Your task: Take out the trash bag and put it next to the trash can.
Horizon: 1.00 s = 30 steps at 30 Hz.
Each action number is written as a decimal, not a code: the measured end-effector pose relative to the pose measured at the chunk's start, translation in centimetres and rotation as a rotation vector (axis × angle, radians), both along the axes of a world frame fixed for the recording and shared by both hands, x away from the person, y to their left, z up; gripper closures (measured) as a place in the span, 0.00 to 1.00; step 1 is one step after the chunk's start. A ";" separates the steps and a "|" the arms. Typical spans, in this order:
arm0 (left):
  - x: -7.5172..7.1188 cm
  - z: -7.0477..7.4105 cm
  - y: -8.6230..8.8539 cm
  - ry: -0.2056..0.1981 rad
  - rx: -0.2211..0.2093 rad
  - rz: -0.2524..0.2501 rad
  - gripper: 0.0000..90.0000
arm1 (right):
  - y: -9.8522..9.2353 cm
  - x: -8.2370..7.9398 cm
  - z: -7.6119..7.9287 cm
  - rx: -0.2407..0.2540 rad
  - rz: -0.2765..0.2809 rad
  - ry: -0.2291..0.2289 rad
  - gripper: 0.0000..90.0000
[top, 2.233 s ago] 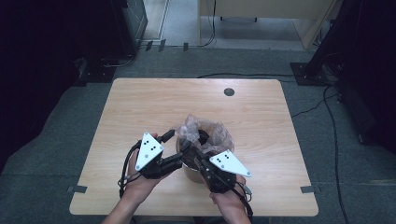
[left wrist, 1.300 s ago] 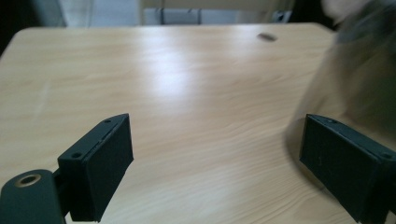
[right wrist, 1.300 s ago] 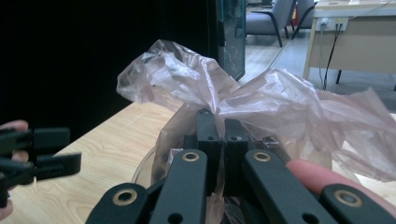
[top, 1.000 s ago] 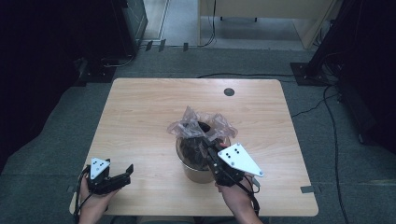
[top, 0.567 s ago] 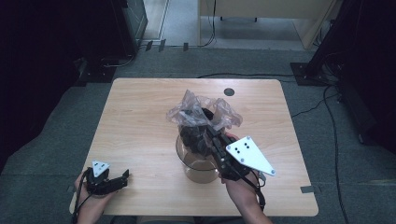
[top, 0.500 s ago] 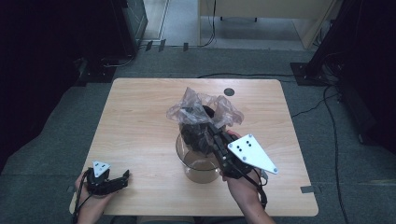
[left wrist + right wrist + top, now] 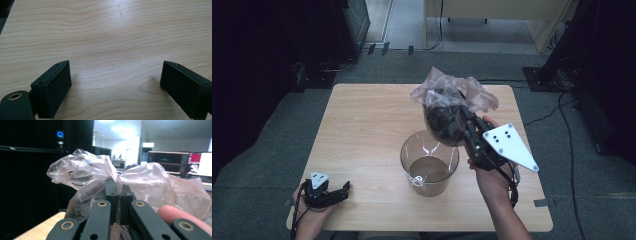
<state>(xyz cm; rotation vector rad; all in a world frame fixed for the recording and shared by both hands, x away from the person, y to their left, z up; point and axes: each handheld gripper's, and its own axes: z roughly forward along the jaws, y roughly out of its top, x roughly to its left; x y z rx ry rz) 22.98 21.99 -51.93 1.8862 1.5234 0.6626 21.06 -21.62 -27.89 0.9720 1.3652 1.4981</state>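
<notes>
Clear, crinkled plastic bag (image 7: 452, 102), dark contents bulging in its lower part, no label or writing legible on it. Right hand-held gripper (image 7: 468, 121) has its jaws pinched tight on the bag's gathered neck, holding it in the air above the empty clear tub (image 7: 429, 162) on the wooden table (image 7: 362, 125). Left hand-held gripper (image 7: 343, 189) sits low at the table's near left corner, jaws spread wide, nothing between them.
</notes>
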 end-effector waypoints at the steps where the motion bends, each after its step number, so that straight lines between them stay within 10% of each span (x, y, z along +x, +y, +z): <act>1: 0.0 0.0 0.0 0.000 -0.001 0.001 0.11 | -0.5 0.4 -0.1 -0.003 -0.006 0.001 1.00; 10: 0.1 0.0 0.2 -0.001 -0.002 0.024 0.11 | -4.1 4.9 -4.6 -0.068 -0.046 0.090 1.00; 13: 0.1 0.0 0.3 -0.001 -0.001 0.031 0.11 | -5.1 7.8 -8.9 -0.126 -0.018 0.136 1.00; 18: 0.1 0.0 0.4 -0.002 -0.003 0.033 0.11 | -5.3 10.4 -12.7 -0.017 0.005 0.220 1.00; 23: 0.1 0.0 0.5 -0.002 -0.009 0.035 0.11 | -3.9 11.7 -14.4 -0.004 0.138 0.181 1.00; 30: 0.1 0.0 0.4 -0.001 -0.004 0.034 0.11 | -4.4 12.2 -17.4 -0.002 0.258 0.265 0.88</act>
